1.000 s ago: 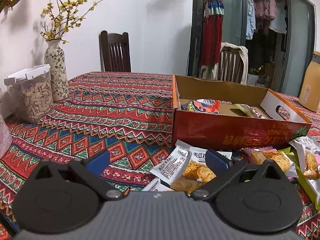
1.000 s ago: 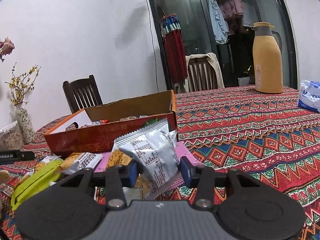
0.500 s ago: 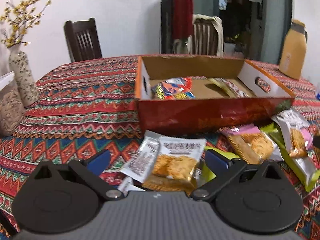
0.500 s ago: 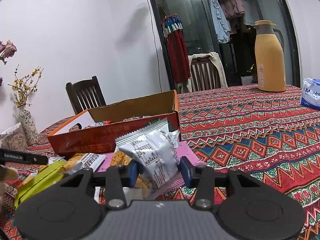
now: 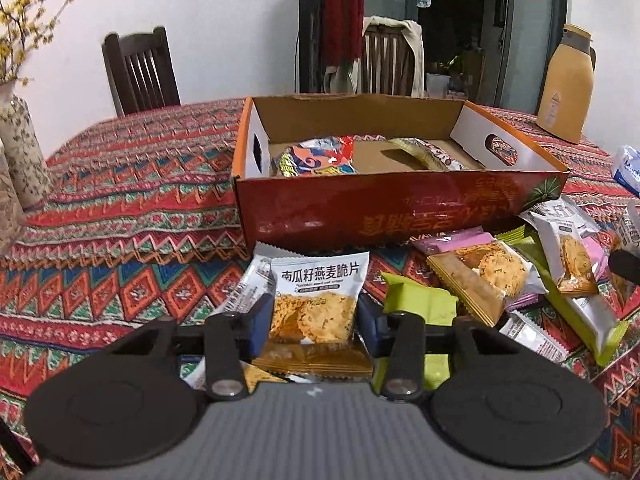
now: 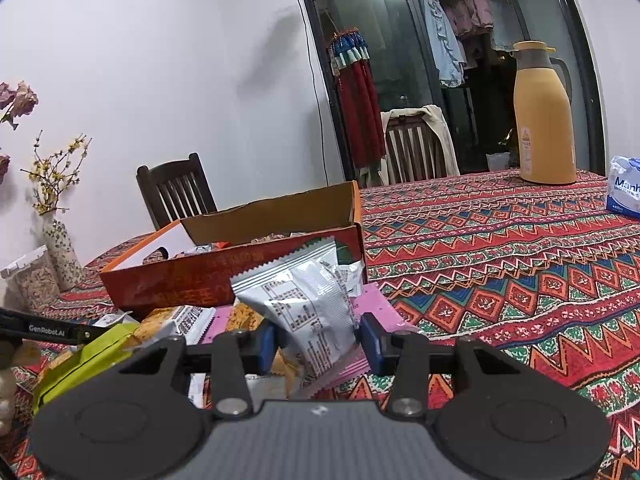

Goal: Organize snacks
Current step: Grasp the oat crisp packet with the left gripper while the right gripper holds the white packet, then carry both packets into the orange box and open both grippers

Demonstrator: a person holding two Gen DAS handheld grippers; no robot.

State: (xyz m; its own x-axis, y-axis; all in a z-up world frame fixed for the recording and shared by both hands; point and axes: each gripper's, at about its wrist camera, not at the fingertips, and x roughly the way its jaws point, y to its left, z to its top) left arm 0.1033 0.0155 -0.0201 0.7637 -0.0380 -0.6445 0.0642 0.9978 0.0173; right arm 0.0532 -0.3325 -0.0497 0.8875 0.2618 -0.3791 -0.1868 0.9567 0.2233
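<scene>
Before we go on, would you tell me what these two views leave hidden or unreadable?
- Left wrist view: the lower edge of the crisp packet between the left gripper fingers is covered by the gripper body.
- Right wrist view: the silver packet in the right gripper shows only its back; its print is too small to read.
- Right wrist view: the red box front wall hides most of its contents.

Table's got a loud red zigzag tablecloth [image 6: 500,248] on it. A yellow thermos jug [image 6: 544,120] stands upright at the far end, with a white-and-blue tissue pack [image 6: 624,188] near it. Speckled vase [image 6: 62,256] with yellow blossom twigs is just beside a clear lidded jar [image 6: 34,284] of seeds. Two dark wooden chairs [image 5: 140,72] behind, one [image 6: 416,144] draped with a cream garment.
</scene>
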